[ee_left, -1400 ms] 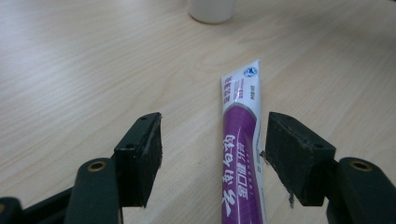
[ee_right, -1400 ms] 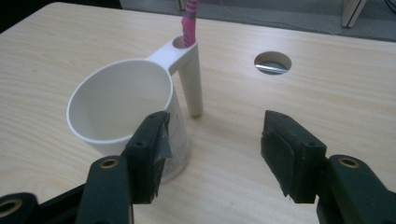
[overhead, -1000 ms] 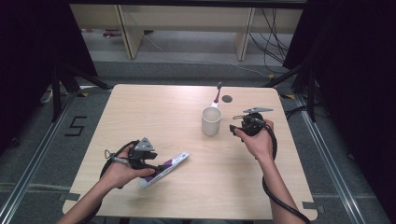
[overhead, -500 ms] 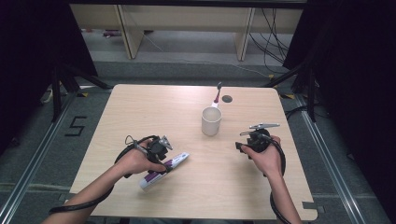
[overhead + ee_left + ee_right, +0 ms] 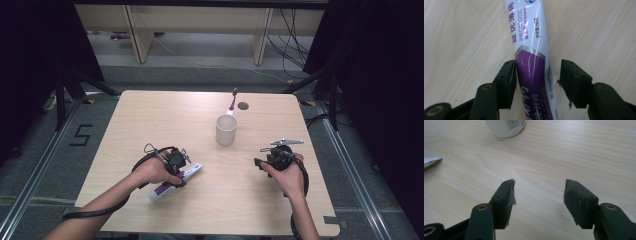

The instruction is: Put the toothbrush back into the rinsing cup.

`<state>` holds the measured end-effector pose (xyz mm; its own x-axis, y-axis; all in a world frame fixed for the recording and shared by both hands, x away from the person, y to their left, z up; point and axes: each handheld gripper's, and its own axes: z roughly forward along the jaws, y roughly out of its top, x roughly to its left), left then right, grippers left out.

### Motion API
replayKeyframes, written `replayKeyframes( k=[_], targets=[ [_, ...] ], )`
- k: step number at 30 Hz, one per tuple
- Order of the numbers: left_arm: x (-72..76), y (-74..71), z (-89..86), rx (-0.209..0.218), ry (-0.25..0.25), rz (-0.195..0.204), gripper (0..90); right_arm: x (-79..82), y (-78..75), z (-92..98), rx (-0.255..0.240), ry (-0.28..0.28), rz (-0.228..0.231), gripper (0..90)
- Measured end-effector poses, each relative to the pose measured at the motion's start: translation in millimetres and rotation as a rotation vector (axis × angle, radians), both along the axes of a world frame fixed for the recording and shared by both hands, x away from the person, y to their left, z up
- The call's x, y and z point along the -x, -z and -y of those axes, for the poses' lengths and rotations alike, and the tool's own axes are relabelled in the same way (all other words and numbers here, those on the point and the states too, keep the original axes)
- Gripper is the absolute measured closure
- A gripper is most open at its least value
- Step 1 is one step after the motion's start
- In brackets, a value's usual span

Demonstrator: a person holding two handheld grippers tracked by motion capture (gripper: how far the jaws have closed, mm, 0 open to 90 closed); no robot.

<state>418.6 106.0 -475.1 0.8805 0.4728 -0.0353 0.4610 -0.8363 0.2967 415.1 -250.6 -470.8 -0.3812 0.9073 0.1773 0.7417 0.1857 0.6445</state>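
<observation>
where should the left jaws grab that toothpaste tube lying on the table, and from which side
Best across the purple lower body of the toothpaste tube, coming from above. It lies flat on the table, so only its two long sides are free, and the body there is narrow enough to fit. The left gripper, jaws just closing, already straddles it: one pad touches, the other stands apart.

The left claw [image 5: 537, 75] has moved from the near-left part of the surface [image 5: 150, 120] rightward onto the toothpaste tube [image 5: 534, 62]. Its jaws have just been closing and now straddle the tube's purple section: one pad touches the tube's side, the other stands just clear of it. The right claw [image 5: 539, 195] has left its earlier position just beside the white cup [image 5: 226, 129]. It now sits lower and nearer the person, well apart from the cup.
</observation>
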Motion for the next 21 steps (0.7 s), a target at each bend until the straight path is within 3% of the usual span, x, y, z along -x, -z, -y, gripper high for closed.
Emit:
replayKeyframes(
  k=[5,12,20,21],
  targets=[
    [-2.6,3.4,2.3,-0.032,0.003,-0.007,49.3,-0.5,0.2,1.5,0.001,-0.015,0.022,42.3],
    [-4.4,5.0,6.9,-0.066,0.019,-0.013,53.3,1.1,-1.6,1.7,0.014,-0.007,0.019,42.3],
    [-2.4,3.6,11.9,-0.102,0.001,-0.022,57.6,2.0,-2.0,1.6,0.012,-0.013,0.016,42.3],
    [-1.5,2.9,13.5,-0.123,0.000,-0.024,58.9,3.3,-1.6,-2.1,-0.029,0.011,-0.009,42.3]
  ],
)
